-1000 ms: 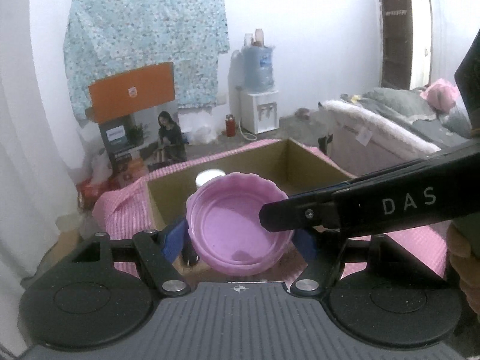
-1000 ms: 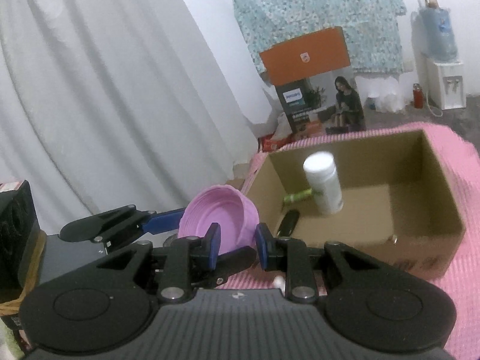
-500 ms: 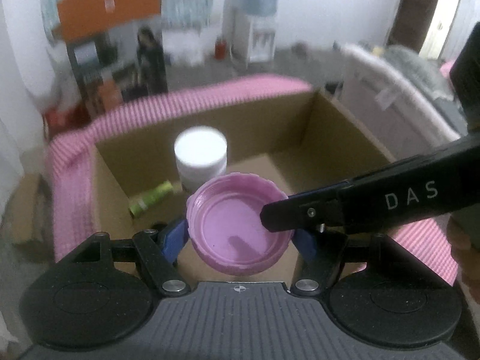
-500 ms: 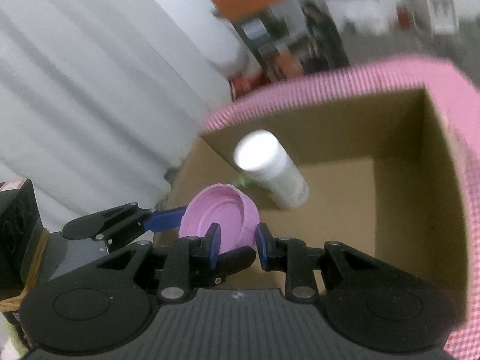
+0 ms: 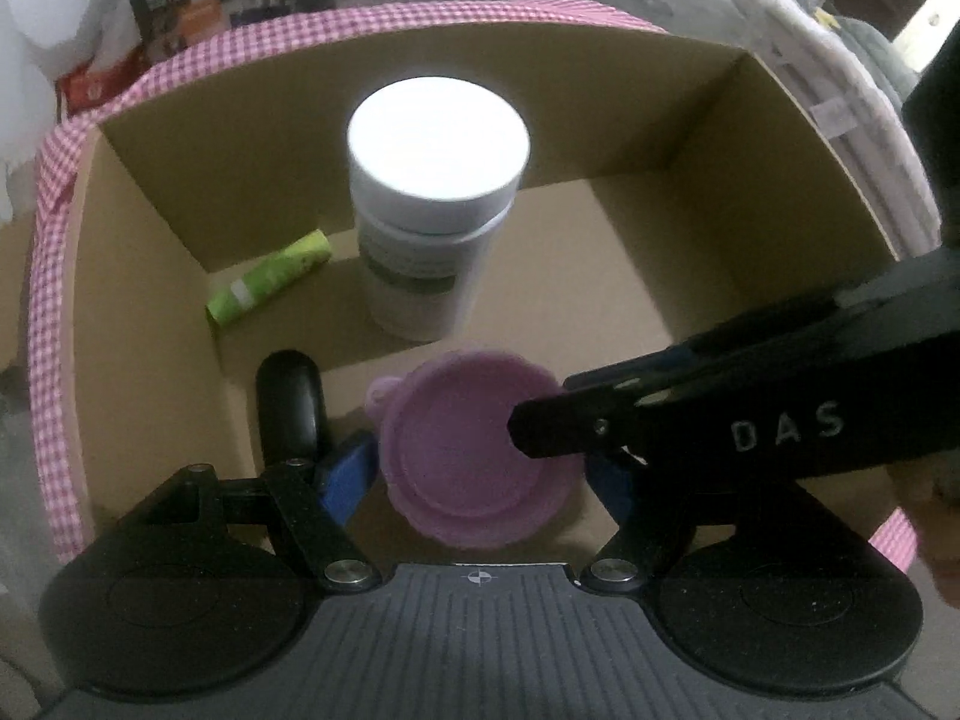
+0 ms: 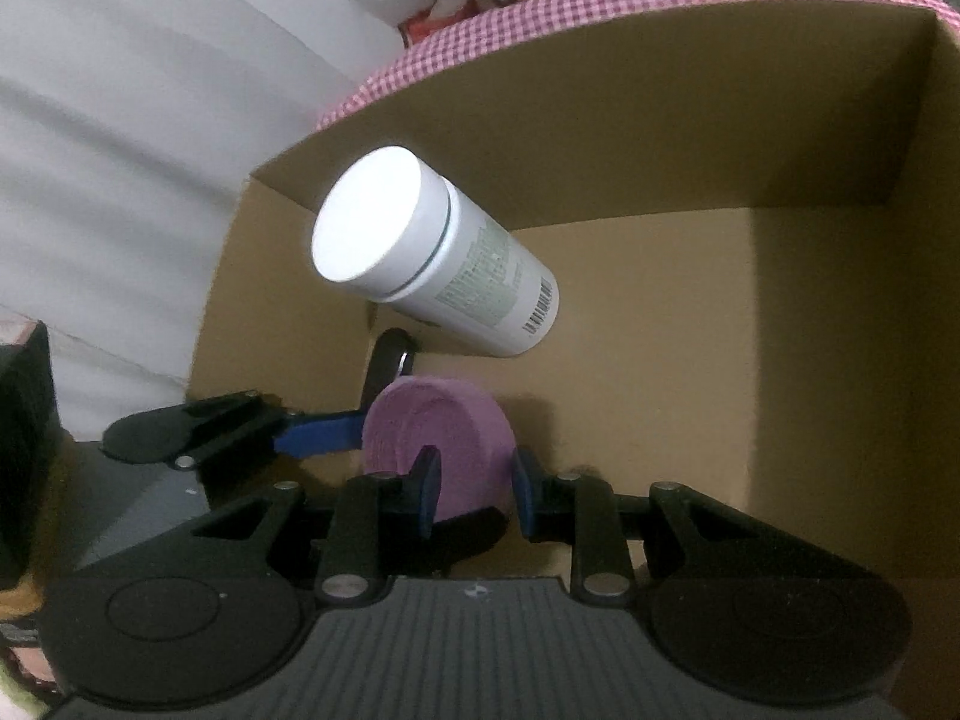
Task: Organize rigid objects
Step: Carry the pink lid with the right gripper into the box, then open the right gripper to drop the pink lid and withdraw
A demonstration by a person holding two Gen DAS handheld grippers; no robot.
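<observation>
Pink lid (image 5: 474,456) is hanging inside the open cardboard box (image 5: 690,120), low over its floor, hollow side facing the left camera. This is judged a lowering for release among items already sorted.

Right gripper (image 6: 474,480) is pinching the lid's rim between narrow jaws and, by judgement, carrying its weight. Left gripper (image 5: 480,468) is bracketing the lid across its full width. Its jaws have just been opening, with the lid between them and the pads seemingly no longer pressing, which suggests a handover to the right.

Ahead of the left jaws, a white bottle (image 5: 432,180) is standing upright. A green tube (image 5: 270,285) is lying beyond the left pad, and a black object (image 5: 288,402) is sitting just beside it.

Writing: "DAS" is showing on the right gripper's finger. The bottle's label and barcode are showing in the right view, unreadable
</observation>
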